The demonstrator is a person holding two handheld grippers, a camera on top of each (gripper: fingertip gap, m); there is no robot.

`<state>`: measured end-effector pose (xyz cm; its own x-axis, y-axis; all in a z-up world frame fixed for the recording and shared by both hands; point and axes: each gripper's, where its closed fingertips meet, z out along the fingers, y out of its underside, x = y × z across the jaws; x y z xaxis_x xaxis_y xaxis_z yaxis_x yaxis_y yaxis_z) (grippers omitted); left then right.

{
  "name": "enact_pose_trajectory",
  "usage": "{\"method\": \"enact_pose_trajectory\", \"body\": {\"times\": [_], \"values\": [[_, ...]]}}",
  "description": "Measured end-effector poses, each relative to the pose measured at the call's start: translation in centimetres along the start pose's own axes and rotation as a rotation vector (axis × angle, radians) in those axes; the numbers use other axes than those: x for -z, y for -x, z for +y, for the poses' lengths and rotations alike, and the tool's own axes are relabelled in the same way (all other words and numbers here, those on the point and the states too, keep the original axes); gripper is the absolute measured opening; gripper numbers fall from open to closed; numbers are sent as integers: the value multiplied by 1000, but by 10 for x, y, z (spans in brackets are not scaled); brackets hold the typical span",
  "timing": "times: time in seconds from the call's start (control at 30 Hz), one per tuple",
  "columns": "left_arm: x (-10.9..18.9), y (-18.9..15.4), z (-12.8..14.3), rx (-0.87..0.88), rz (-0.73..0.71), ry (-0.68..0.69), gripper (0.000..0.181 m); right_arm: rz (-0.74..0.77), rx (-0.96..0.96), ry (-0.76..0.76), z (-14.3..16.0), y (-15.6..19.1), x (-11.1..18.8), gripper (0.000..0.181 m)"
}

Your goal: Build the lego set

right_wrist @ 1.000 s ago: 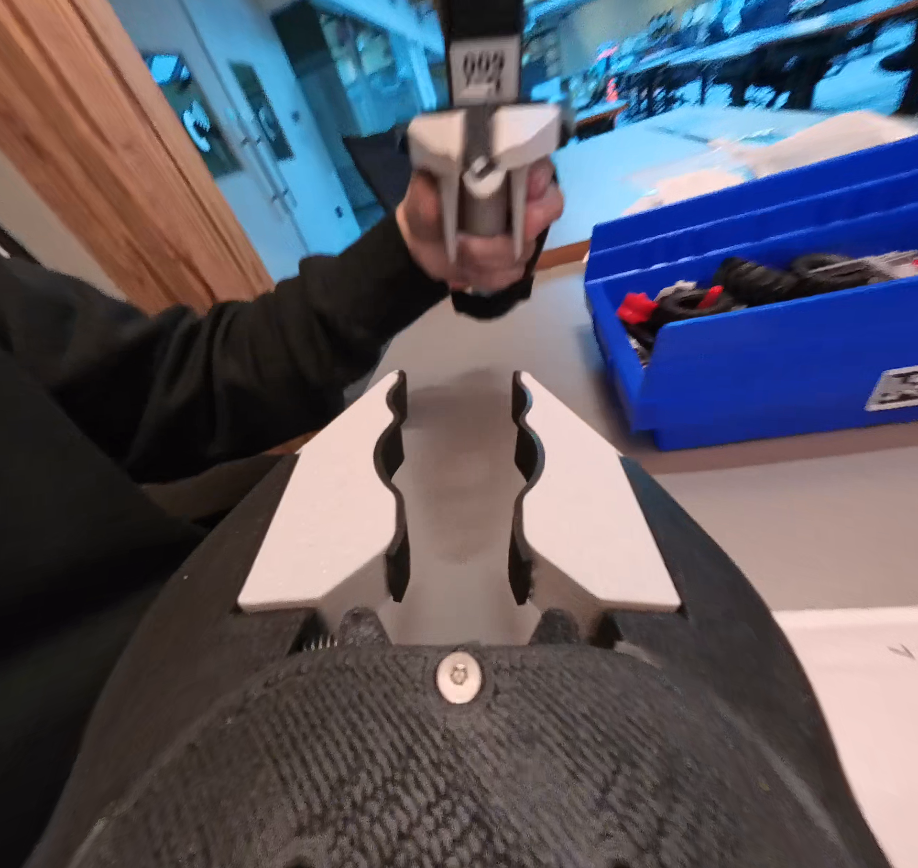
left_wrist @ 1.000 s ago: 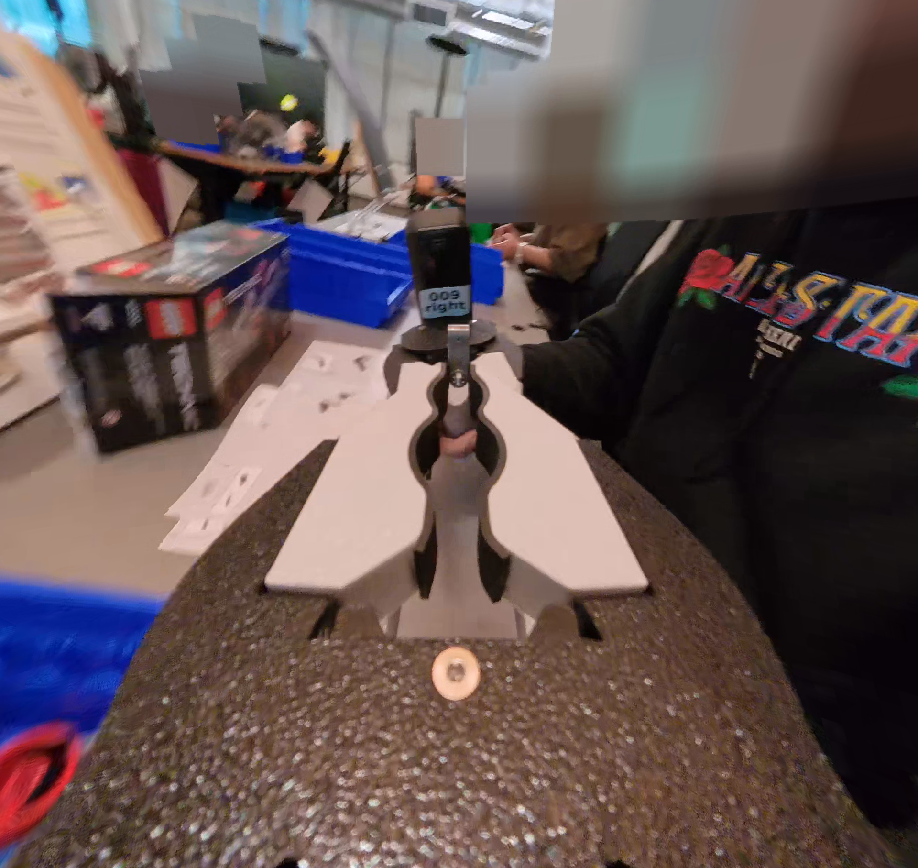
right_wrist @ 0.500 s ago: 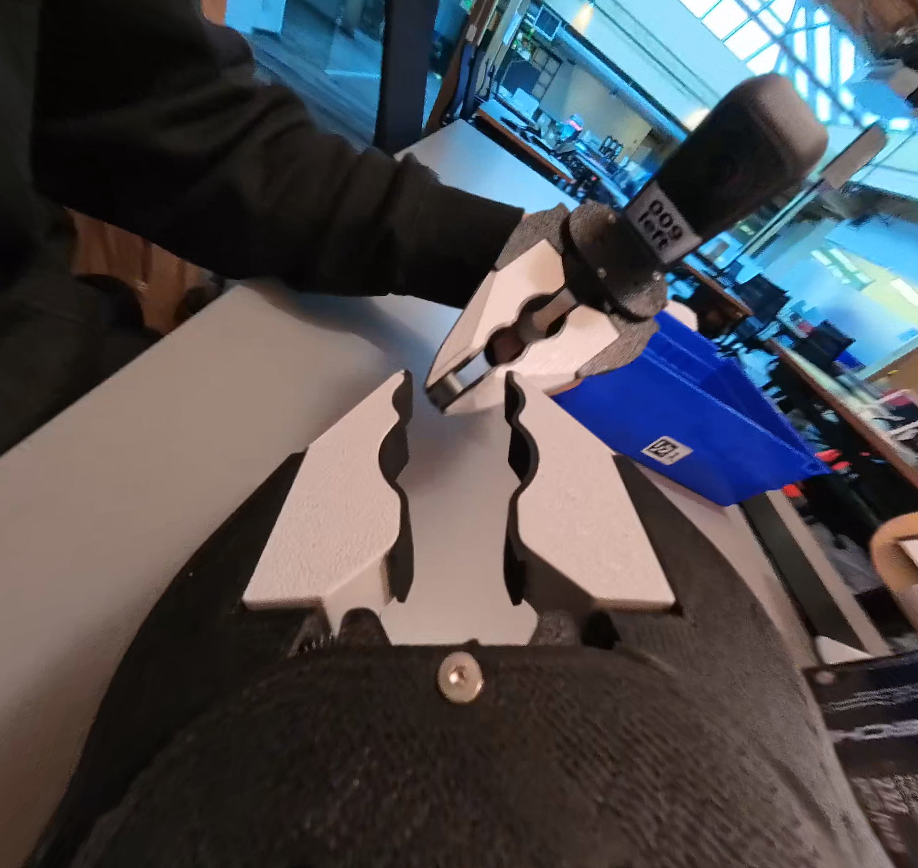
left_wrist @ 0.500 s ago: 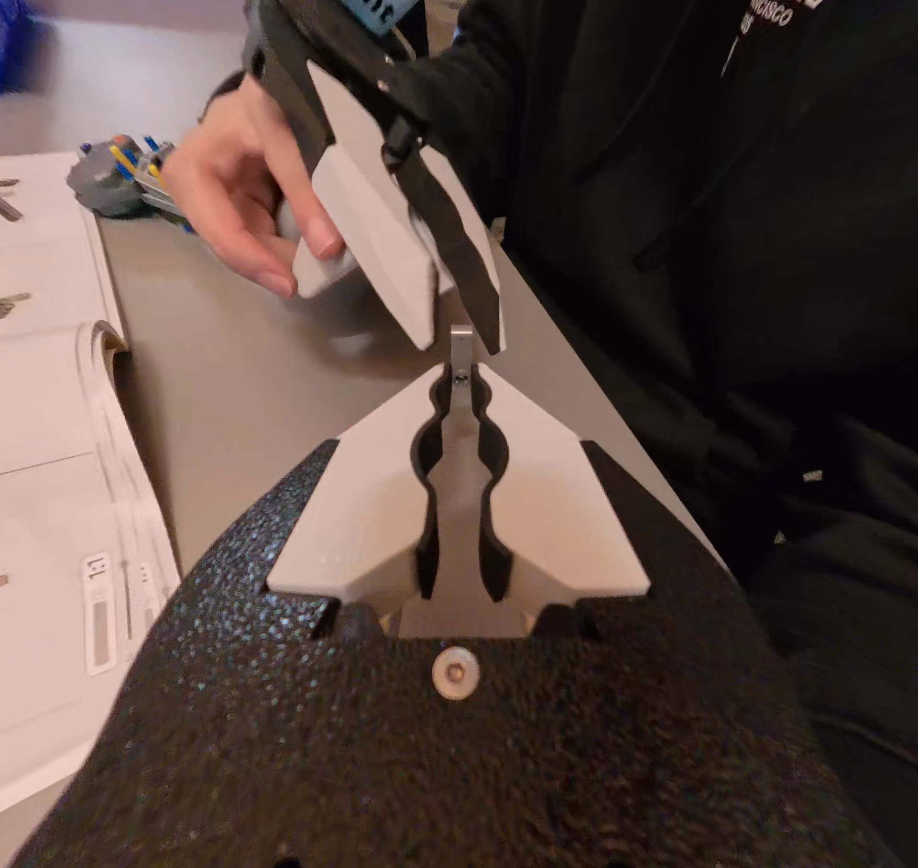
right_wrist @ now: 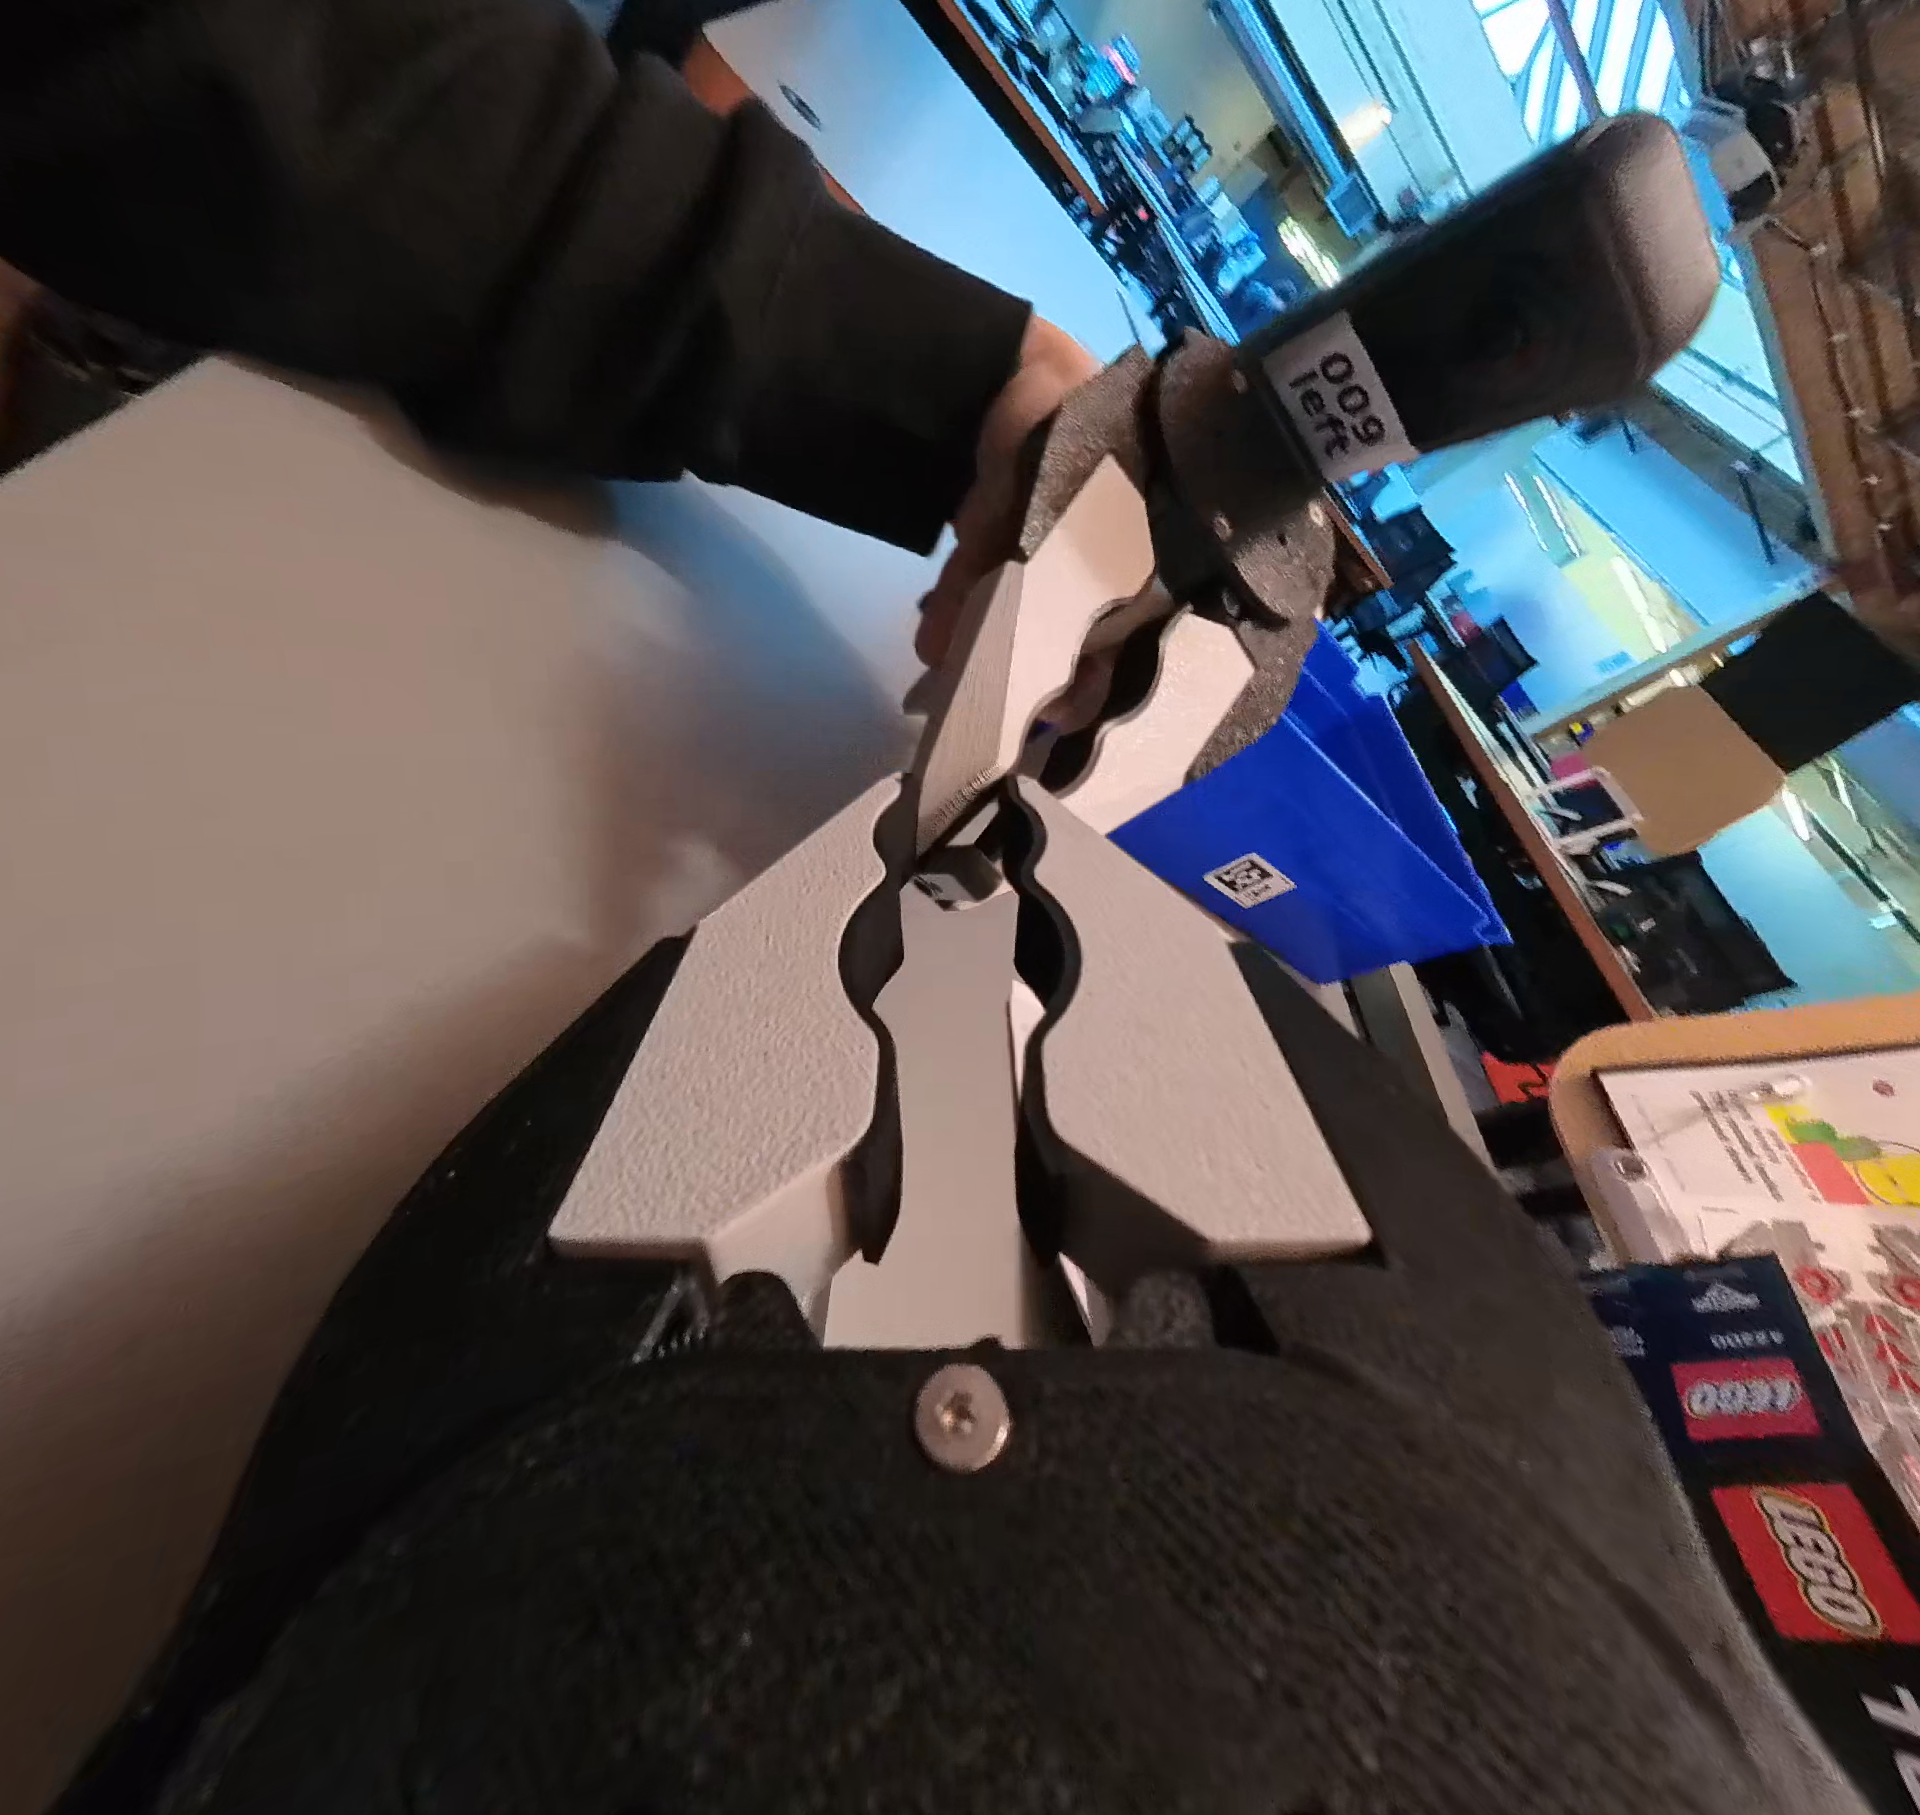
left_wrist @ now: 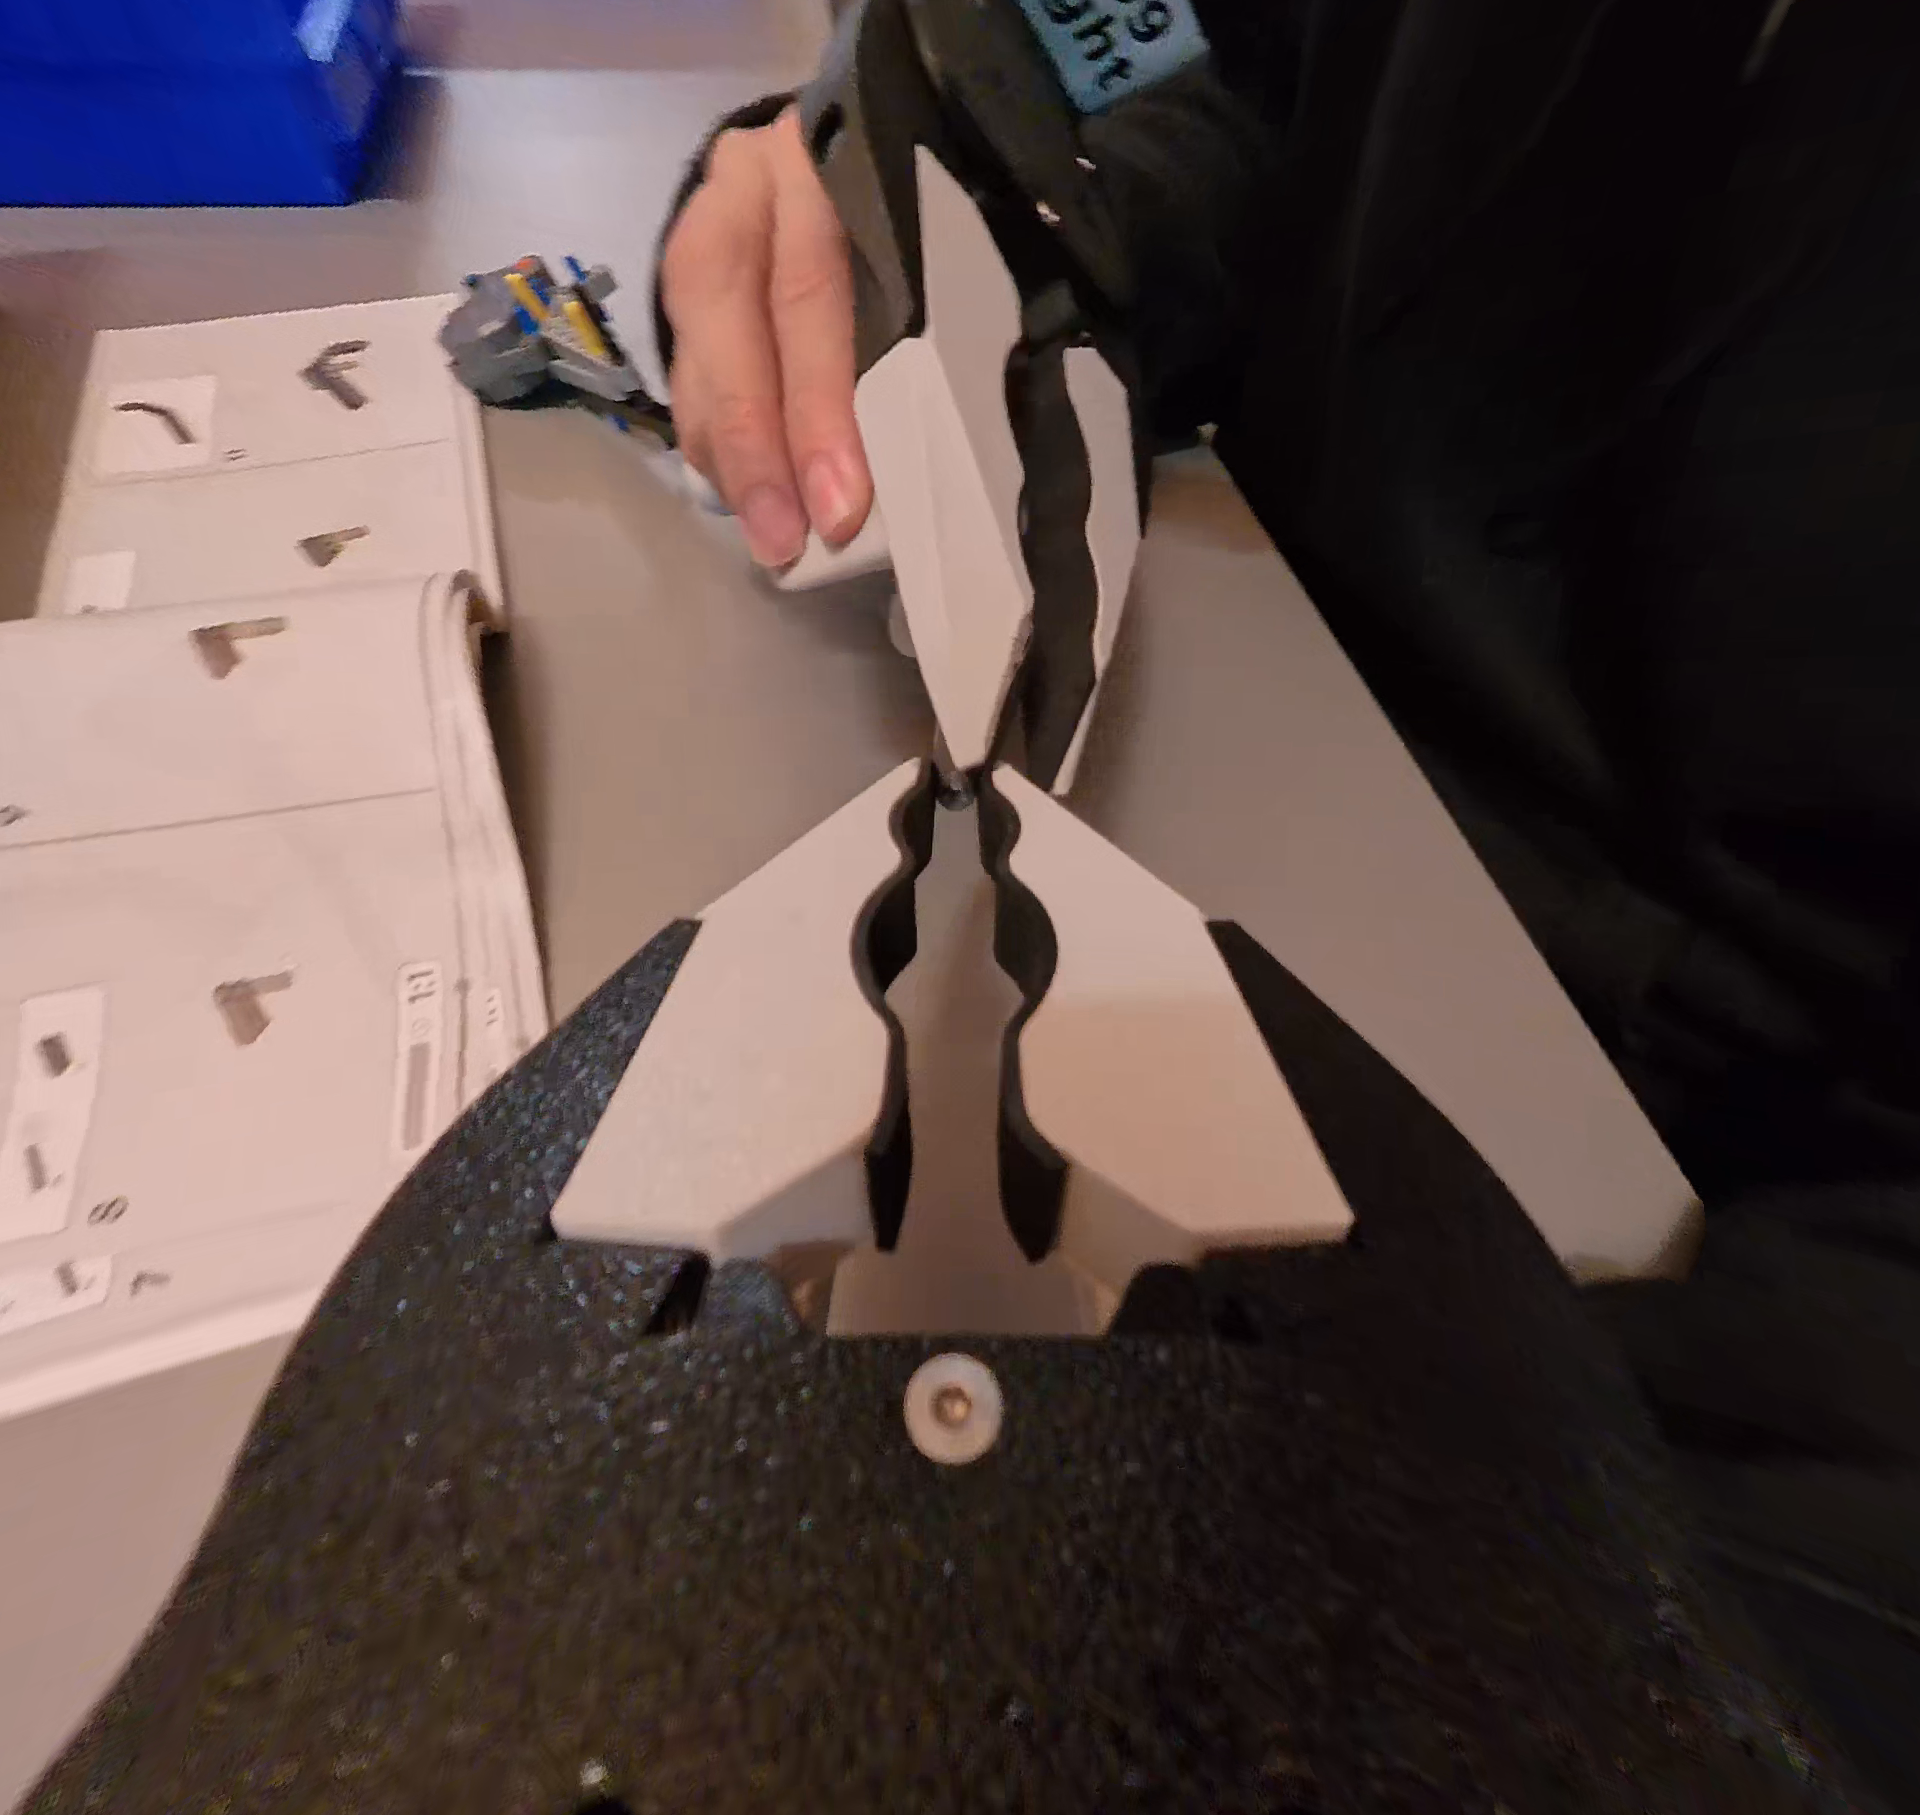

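Note:
My left gripper (left_wrist: pixel 954 797) is shut on a small grey lego piece (left_wrist: pixel 954 795) at its fingertips, a little above the grey table (left_wrist: pixel 665 726). My right gripper (right_wrist: pixel 961 815) comes in from above and meets it tip to tip. Its jaws have narrowed around the same small grey piece (right_wrist: pixel 961 880), and one left finger (right_wrist: pixel 997 685) reaches between them. In the left wrist view the right gripper (left_wrist: pixel 1013 757) hangs down over the piece, held by a hand (left_wrist: pixel 769 363). A partly built grey, blue and yellow lego assembly (left_wrist: pixel 535 337) lies on the table behind it.
An open instruction booklet (left_wrist: pixel 260 747) lies at the left. Blue bins (left_wrist: pixel 187 51) stand at the back left, and one shows in the right wrist view (right_wrist: pixel 1330 872). A black lego box (right_wrist: pixel 1787 1516) is at the lower right. The person's dark sleeve (right_wrist: pixel 520 207) and body are close by.
Both grippers swung from pointing at each other down over the table and met tip to tip. The right gripper's jaws went from wide open to narrow around the piece.

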<state>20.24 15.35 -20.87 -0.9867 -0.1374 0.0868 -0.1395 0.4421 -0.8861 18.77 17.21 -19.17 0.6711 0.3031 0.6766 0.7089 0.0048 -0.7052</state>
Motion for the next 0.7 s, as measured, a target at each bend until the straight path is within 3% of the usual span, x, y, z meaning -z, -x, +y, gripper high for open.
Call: {"method": "enact_pose_trajectory", "body": {"times": [0.13, 0.23, 0.37, 0.53, 0.7], "values": [[19, 24, 3, 77, -206, -21, 14, 160, -3, 76, 12, -22, -5, 0], [30, 23, -3, 88, -269, -82, 7, 233, 22, 109, 15, -28, -9, 0], [37, 25, 6, 109, -369, -95, 20, 303, 152, 165, 14, -30, -13, 0], [39, 19, 39, 226, -433, 56, 16, 106, 149, 288, 30, 6, -23, 0], [27, 29, 75, 397, -603, 233, 16, 195, 28, 327, 35, 6, -15, 0]]}}
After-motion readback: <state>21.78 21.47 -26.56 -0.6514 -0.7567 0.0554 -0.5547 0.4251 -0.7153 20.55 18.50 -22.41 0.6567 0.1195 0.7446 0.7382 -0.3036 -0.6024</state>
